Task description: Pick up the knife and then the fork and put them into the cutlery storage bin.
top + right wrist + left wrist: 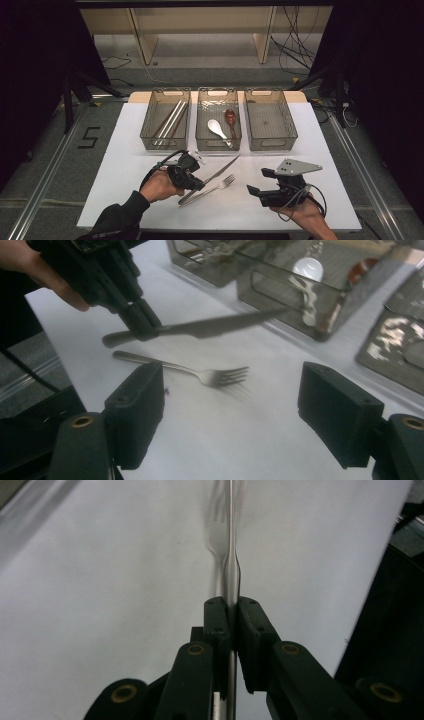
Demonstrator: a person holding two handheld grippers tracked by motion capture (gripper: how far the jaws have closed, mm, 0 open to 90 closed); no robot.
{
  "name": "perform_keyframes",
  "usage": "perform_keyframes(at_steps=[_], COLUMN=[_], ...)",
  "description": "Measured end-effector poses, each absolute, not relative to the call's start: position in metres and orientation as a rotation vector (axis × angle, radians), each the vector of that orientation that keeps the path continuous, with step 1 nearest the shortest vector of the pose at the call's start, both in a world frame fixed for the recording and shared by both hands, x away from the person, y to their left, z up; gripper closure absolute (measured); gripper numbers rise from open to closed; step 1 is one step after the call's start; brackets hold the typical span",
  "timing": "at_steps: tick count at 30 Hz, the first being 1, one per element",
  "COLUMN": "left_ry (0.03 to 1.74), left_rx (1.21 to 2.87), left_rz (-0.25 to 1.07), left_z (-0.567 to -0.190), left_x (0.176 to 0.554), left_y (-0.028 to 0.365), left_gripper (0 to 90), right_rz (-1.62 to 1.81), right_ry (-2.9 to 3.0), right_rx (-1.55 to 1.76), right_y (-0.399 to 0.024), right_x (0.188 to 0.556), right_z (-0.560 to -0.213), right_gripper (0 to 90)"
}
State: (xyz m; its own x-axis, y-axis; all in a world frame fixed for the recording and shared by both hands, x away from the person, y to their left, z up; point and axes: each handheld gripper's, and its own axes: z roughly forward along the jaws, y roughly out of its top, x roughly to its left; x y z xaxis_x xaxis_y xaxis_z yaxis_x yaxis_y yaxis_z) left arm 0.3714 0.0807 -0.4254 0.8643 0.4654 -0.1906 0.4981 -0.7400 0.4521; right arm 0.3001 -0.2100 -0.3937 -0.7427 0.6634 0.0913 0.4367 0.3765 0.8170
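Lifting a knife off the counter

Knife (220,170): plain steel, long narrow blade, lighter-toned handle end; held just above the counter (125,165), blade pointing toward the middle bin (218,126). Fork (209,190) of same steel lies flat right beside/under it, tines toward the bins.

Counter is white & matte. 3 clear smoky bins at the back: left w/ chopsticks (170,122), middle w/ a white spoon (217,128) & a dark red one (230,118), right bin (270,126). Grey floor, wooden shelf frame, loose cables behind.

Left gripper (197,182) comes in low from the left, fingers (216,622) clamped on the knife near the handle. Right gripper (257,182) sits near the front edge, palm under it, fingers (137,412) wide apart w/ nothing between, aimed at the fork.
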Motion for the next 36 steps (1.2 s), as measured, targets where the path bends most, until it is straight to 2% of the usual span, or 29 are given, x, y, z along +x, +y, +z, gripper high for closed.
perform_keyframes(at_steps=[18, 36], left_ry=[0.474, 0.362], left_rx=[2.648, 2.688], left_rz=[-0.125, -0.160], left_z=[-0.424, -0.416], left_x=[0.335, 0.324], left_y=[0.053, 0.046], left_gripper=[82.9, 82.9], right_rz=[1.107, 0.966], right_ry=[2.590, 2.727], right_rx=[0.573, 0.372], right_y=[-0.164, -0.147], right_x=[0.298, 0.300], right_z=[-0.396, -0.411], right_gripper=[29.0, 42.7])
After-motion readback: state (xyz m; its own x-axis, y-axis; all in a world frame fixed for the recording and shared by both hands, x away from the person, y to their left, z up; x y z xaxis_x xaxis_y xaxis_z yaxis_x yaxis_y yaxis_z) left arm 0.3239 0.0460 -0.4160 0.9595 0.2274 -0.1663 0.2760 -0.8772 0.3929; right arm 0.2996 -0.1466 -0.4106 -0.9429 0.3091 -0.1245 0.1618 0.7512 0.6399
